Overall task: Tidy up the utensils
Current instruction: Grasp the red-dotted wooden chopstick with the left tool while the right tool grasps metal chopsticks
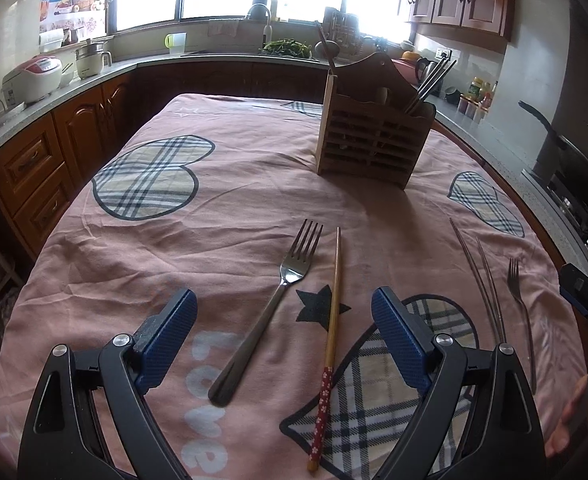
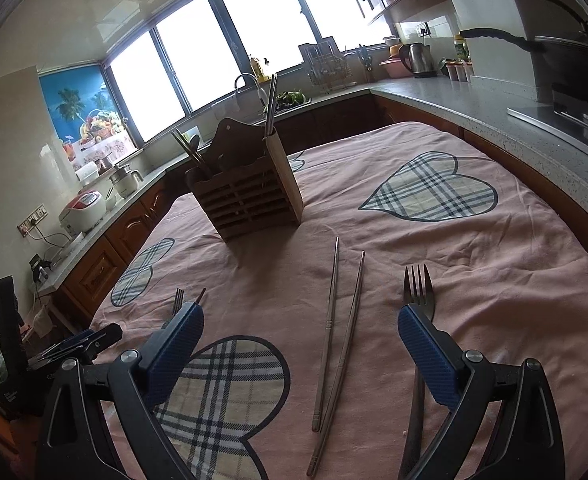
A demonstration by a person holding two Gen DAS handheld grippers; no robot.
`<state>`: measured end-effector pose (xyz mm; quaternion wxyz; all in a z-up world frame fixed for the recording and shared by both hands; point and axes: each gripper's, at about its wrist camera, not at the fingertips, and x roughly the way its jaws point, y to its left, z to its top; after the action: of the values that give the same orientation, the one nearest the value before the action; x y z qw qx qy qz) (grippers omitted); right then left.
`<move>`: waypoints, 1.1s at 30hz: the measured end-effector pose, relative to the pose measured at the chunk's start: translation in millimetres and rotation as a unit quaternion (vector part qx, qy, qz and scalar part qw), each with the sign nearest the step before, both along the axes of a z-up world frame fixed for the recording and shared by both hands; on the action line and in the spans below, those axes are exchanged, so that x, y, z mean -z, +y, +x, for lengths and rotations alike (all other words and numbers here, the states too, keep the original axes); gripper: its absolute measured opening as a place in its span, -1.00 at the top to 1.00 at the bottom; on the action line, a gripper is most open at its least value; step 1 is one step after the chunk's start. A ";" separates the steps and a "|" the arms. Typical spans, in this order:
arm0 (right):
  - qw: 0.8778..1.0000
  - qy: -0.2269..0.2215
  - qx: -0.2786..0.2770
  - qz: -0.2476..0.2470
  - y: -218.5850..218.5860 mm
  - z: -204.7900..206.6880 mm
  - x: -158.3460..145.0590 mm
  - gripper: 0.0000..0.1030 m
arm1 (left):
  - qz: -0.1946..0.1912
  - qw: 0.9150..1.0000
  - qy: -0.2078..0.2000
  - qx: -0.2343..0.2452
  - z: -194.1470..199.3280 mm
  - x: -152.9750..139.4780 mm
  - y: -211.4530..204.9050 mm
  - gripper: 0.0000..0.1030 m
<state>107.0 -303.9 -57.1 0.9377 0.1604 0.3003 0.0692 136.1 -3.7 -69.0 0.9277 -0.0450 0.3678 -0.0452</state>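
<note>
Left gripper (image 1: 283, 320): jaws open wide, nothing between the pads; it hangs over the near ends of a fork and a wooden chopstick, nearer than the caddy.
Right gripper (image 2: 300, 336): jaws open wide and empty; it hangs over the steel chopsticks, nearer than the caddy.
Fork (image 1: 269, 304): polished steel, rigid, moderate weight, slick. It lies flat in front of the caddy, tines toward it. Judged best grip: across the narrow neck below the tines, where the pads can get under the edge.
Wooden chopstick (image 1: 332, 320): light, stiff, round, red flowered near end. It lies just right of the fork, in front of the caddy. It will likely roll; pinch mid-shaft, square to its length.
Steel chopsticks (image 2: 334, 332): thin pair, smooth, slippery, tips apart toward the caddy, near ends close together. Low profile on soft cloth; press down slightly when closing.
Second fork (image 2: 418, 300): dark in the shade, to the right of the steel chopsticks, partly hidden behind the right pad.
Cloth (image 1: 253, 184): pink, wrinkled, plaid hearts; it covers the desk and gives under load.
Caddy (image 1: 374, 132): slatted wood, upright, compartmented, already holding chopsticks and a spoon. It looks light and may tip if struck.
</note>
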 end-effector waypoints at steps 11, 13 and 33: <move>1.000 0.021 0.003 0.000 -3.0 3.1 12.3 -0.92 | -0.012 0.999 0.018 0.034 5.2 9.1 -12.4 -0.76; 1.000 0.022 0.001 -0.001 -3.4 4.8 13.6 -0.92 | -0.010 0.999 0.019 0.041 8.5 9.9 -16.3 -0.75; 0.999 0.047 0.008 -0.012 -18.5 45.9 20.0 -0.37 | 0.009 0.987 0.101 0.122 84.0 33.2 -51.9 0.02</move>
<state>152.9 -322.4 -77.1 0.9250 0.1548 0.3434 0.0500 220.1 -55.6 -102.2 0.8738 0.0038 0.4626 -0.1499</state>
